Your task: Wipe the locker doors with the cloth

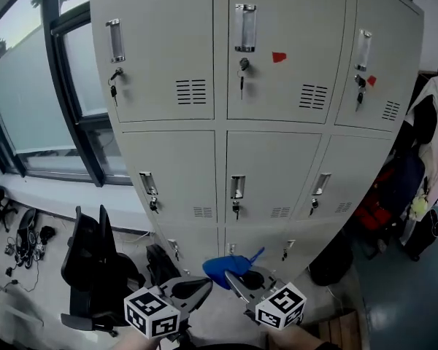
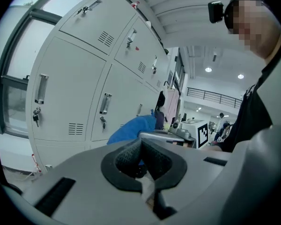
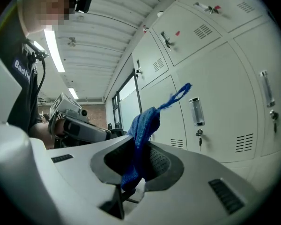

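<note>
A bank of pale grey locker doors (image 1: 270,159) fills the head view, each with a handle and a key. My right gripper (image 1: 232,278) is shut on a blue cloth (image 1: 228,267), low in front of the bottom row of doors. In the right gripper view the blue cloth (image 3: 141,135) stands up from between the jaws, a loose strand pointing at the lockers (image 3: 215,97). My left gripper (image 1: 204,289) is shut and holds nothing, just left of the cloth. From the left gripper view the cloth (image 2: 133,128) shows beyond the closed pads, with lockers (image 2: 79,93) behind.
A black office chair (image 1: 95,268) stands at the lower left, near a window (image 1: 36,86). Clothes and bags (image 1: 423,166) hang to the right of the lockers. Cables and small items (image 1: 22,243) lie on the floor at far left. A red tag (image 1: 278,57) marks one upper door.
</note>
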A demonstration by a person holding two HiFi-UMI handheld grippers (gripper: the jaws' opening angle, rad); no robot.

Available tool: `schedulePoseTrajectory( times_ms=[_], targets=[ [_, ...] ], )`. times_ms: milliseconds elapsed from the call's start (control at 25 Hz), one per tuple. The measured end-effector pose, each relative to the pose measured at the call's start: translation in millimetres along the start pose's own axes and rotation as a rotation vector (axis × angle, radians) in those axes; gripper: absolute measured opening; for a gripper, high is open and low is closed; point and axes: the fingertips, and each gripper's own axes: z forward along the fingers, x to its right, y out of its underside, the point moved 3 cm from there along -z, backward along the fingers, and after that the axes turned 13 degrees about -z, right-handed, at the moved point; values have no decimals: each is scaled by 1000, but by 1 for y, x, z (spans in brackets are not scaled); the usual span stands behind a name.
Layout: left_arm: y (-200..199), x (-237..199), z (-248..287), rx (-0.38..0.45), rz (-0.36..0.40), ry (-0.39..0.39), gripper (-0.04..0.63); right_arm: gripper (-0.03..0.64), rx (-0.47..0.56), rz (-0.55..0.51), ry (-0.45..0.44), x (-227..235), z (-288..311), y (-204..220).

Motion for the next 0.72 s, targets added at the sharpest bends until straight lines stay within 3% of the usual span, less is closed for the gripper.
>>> schedulePoseTrajectory(
  times_ms=[320,720],
  targets=[
    [0,46,16,-8,35,90,6,50,-2,-134,48,-17,-46,-25],
    [-7,45,-8,-4,64,136,6,49,-3,-146,95,-36,-36,-35]
  ],
)
